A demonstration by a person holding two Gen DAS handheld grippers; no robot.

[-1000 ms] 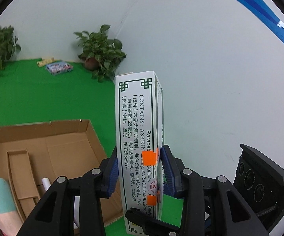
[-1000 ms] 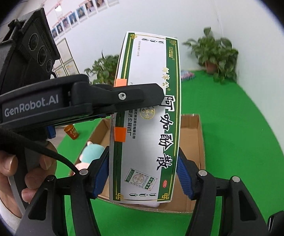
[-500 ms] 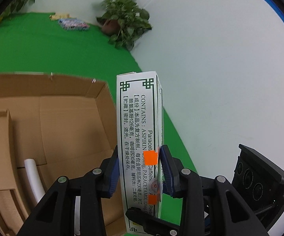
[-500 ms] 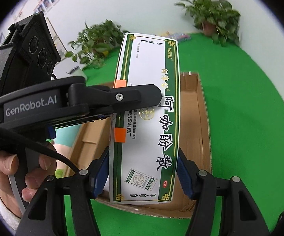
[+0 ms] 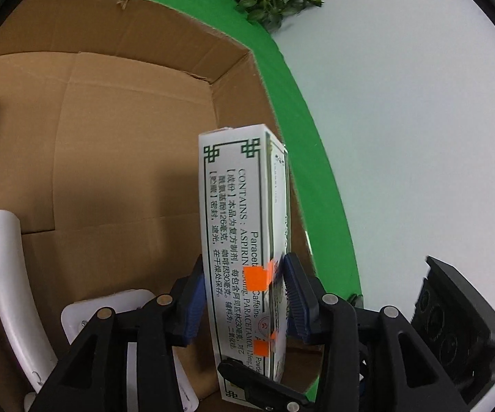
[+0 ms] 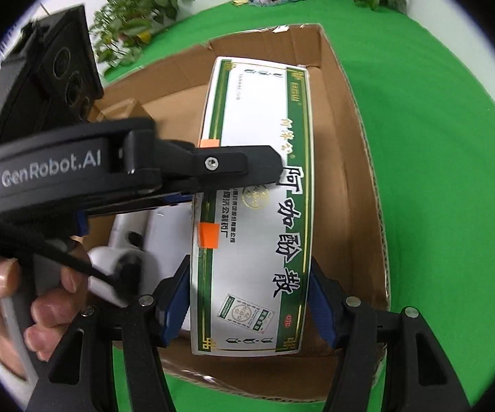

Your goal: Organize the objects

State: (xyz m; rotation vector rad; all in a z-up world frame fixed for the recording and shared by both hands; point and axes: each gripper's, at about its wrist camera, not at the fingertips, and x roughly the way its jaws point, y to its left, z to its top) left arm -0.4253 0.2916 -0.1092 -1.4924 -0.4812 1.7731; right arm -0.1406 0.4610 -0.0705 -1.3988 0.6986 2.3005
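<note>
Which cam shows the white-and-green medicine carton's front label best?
Right wrist view: the white-and-green medicine carton faces the lens, its broad front label readable. Left wrist view shows only its narrow ingredients side, edge-on, over the brown cardboard box.

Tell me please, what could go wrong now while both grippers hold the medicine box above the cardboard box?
1. The left gripper and the right gripper both clamp the medicine box; uneven motion could crush or twist it.
2. White parts already lie in the cardboard box; the medicine box may land tilted on them.
3. The box's right wall is close, so an edge might catch it.
</note>
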